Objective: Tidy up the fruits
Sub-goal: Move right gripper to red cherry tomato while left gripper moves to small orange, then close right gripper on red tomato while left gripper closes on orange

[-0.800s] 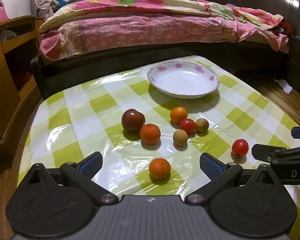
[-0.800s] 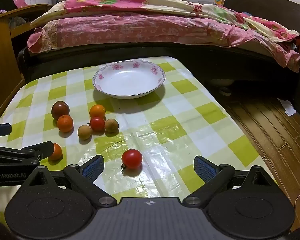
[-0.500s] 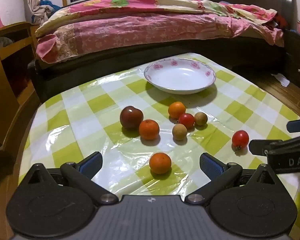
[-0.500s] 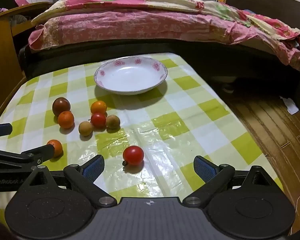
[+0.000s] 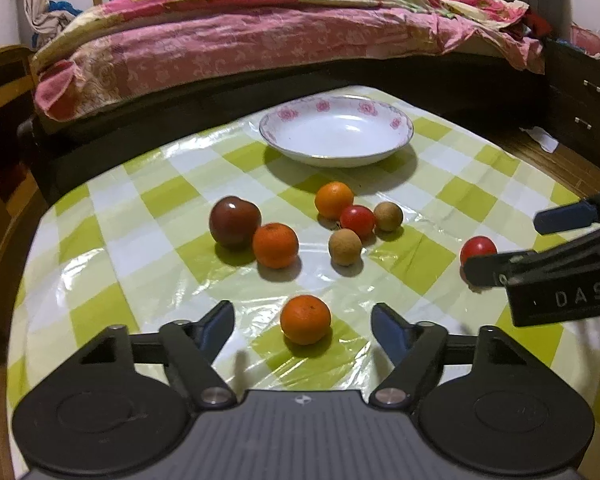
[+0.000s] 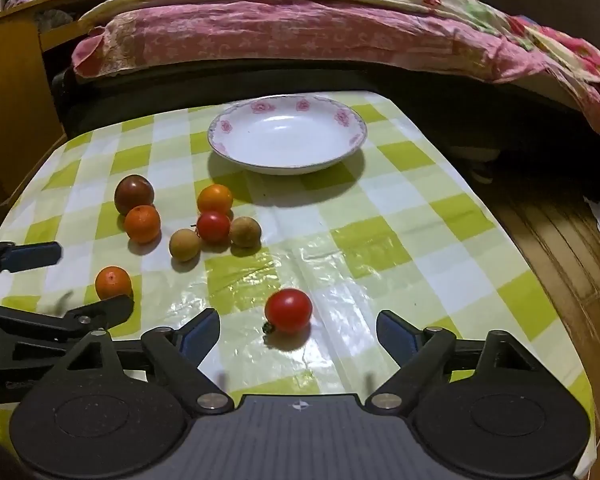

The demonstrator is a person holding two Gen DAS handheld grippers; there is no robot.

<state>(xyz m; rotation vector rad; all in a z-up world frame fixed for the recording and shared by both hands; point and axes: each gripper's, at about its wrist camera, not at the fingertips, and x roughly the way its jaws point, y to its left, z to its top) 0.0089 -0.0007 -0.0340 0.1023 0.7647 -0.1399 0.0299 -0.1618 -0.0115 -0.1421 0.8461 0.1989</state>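
Both tongs stand spread and hold nothing. The left tongs frame the near orange; the right tongs frame the lone tomato. Each fruit should sit centred between the pads before a gentle squeeze, then go to the empty plate at twelve o'clock on the table.

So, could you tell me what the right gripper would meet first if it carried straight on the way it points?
Most likely the lone red tomato, lying just ahead between the right gripper's open jaws; exact depth is unclear.
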